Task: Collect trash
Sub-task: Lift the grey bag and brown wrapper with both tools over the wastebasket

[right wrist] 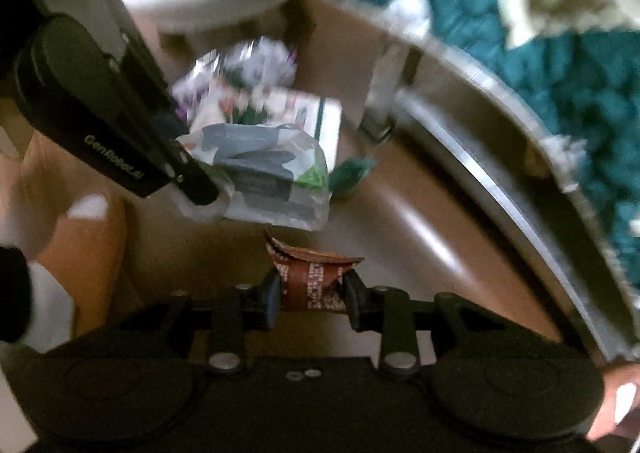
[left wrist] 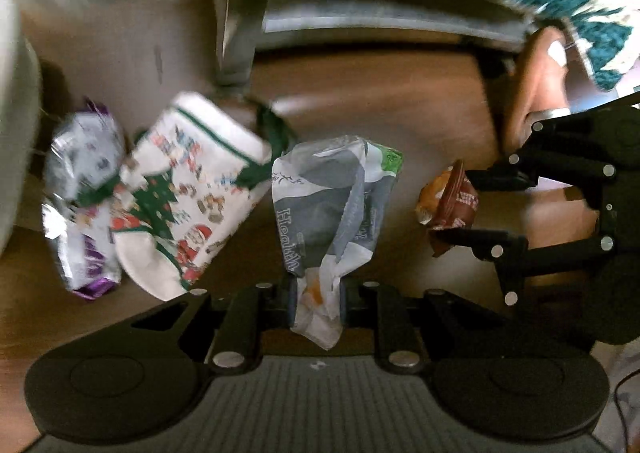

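1. Grey-and-white plastic wrapper (left wrist: 332,209), crumpled, printed with the word "Health" and a green patch at its far corner. It is clamped at its near end between the pads of the left gripper (left wrist: 318,303) and hangs forward from the jaws, clear of the floor.
2. Left gripper: black, two-fingered, jaws drawn close together on the thin wrapper. In the right wrist view it enters from the upper left (right wrist: 200,189), with the same wrapper (right wrist: 264,177) trailing from its tip.
3. Brown snack wrapper (right wrist: 314,281), creased, with pale lettering. It sits pinched between the pads of the right gripper (right wrist: 312,299), its upper edge sticking out ahead of the fingers.
4. Right gripper: black, jaws partly closed, held apart by the folded brown wrapper. In the left wrist view it stands to the right of the left gripper (left wrist: 464,209), and the brown wrapper (left wrist: 450,205) shows an orange patch on its far side.
5. White paper bag (left wrist: 192,197) with Christmas print of trees and red figures, green handle. It lies on the floor ahead and to the left of the left gripper, well apart from it.
6. Silver-and-purple foil packet (left wrist: 84,193), blurred, just beside the paper bag on its far left.
7. Brown wooden floor (left wrist: 400,105) beneath both grippers.
8. Teal and cream knitted blanket (right wrist: 560,65), draped above a grey frame, ahead and to the right of the right gripper.
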